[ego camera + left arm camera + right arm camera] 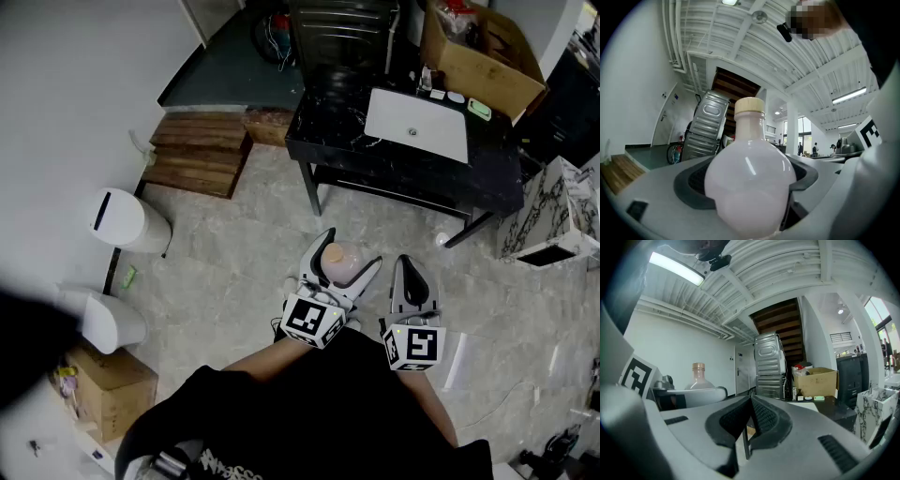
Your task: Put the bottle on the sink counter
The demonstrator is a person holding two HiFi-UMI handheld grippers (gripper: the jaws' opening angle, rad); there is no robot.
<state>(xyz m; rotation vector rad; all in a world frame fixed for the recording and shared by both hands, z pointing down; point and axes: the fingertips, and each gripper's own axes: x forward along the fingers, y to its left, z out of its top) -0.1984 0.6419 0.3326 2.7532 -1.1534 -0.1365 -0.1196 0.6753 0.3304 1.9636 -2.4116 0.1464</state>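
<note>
Wooden steps [199,153] lie by the wall. Near them, toward the camera, stands a white bin [127,221]. A large open cardboard box [483,56] sits well to their right.

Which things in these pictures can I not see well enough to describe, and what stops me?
- Base of the bottle: lost at the bottom edge in the left gripper view. In the head view it is hidden under its own body and the left gripper.
- Small items on the counter: too small to identify in the head view.
- Contents of the box: cut off by the top edge in the head view.
</note>
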